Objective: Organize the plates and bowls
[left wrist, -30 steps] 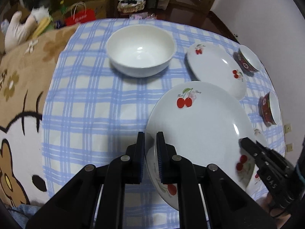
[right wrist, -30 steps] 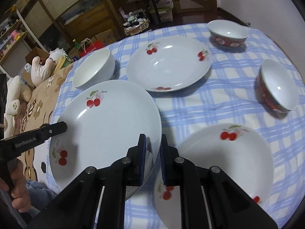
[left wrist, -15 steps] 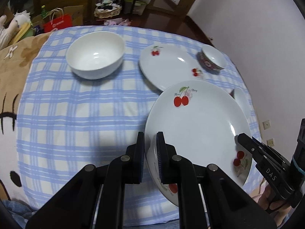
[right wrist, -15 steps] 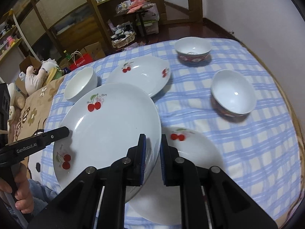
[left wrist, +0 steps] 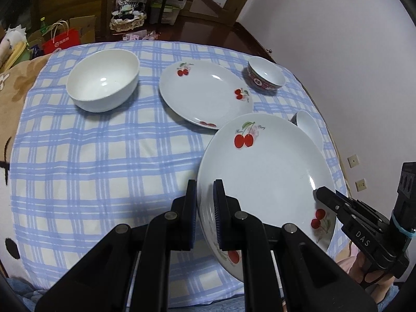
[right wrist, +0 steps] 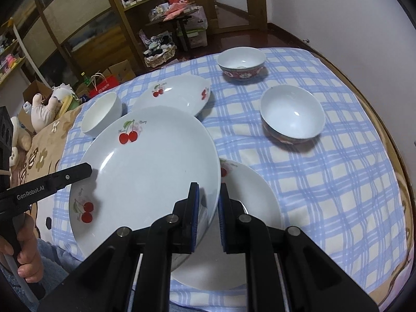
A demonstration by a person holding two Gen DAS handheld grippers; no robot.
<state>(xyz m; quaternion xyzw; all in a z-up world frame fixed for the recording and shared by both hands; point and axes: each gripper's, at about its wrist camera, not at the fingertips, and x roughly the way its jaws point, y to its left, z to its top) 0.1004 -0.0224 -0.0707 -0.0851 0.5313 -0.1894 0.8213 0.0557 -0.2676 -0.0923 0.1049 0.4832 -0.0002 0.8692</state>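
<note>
Large white cherry-print ceramic plate (right wrist: 145, 171) clamped at opposite rims by left claw (left wrist: 204, 215) and right claw (right wrist: 208, 217), lifted above counter (left wrist: 91, 156). Unstacked: two plates, three bowls.

Dim indoor light with a cool bluish cast falls from above — small white glints sit on the held plate (right wrist: 145, 171) and inside the white bowl (left wrist: 102, 79). Soft shadows lie under the dishes on the checked cloth (left wrist: 91, 150). Fisheye bending curves the table's edges; corners go black. Focus is sharp throughout.
</note>
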